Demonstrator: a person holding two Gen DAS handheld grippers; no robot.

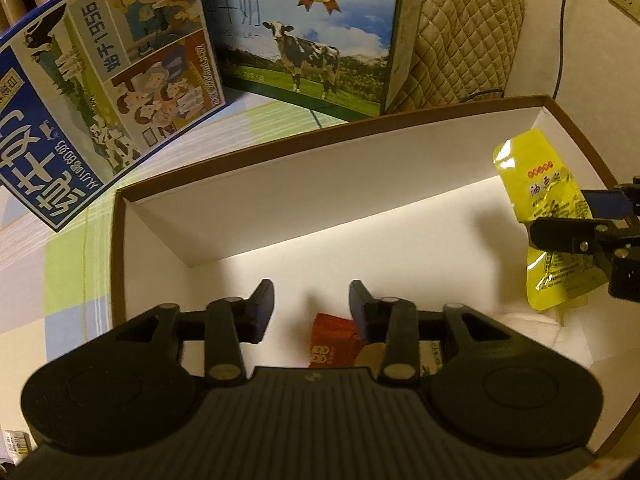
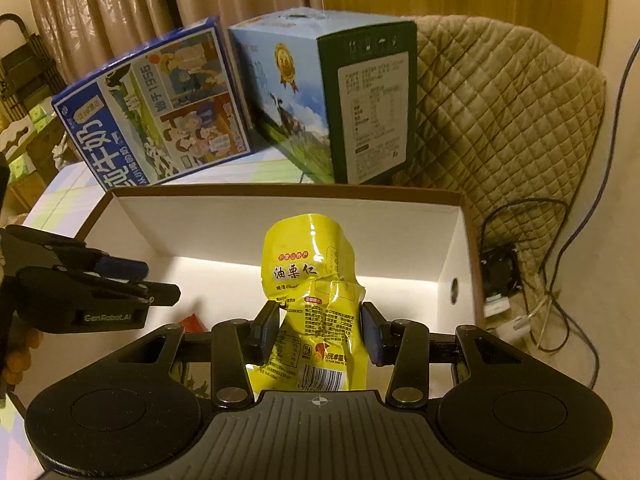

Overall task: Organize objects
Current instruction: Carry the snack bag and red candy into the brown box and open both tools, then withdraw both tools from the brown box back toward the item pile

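While your right tool (image 2: 320,330) grips the crinkled yellow foil snack pouch (image 2: 316,280) above the white-lined cardboard box (image 2: 280,216), your left tool (image 1: 312,308) hangs released; the pouch is not yet deposited.

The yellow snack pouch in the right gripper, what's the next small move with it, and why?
Probably lower the yellow pouch a little and open the right gripper. It is clamped between the fingers over the white floor of the open box, well inside the walls. The left gripper is open off to the side above a red packet, so the drop spot looks free.
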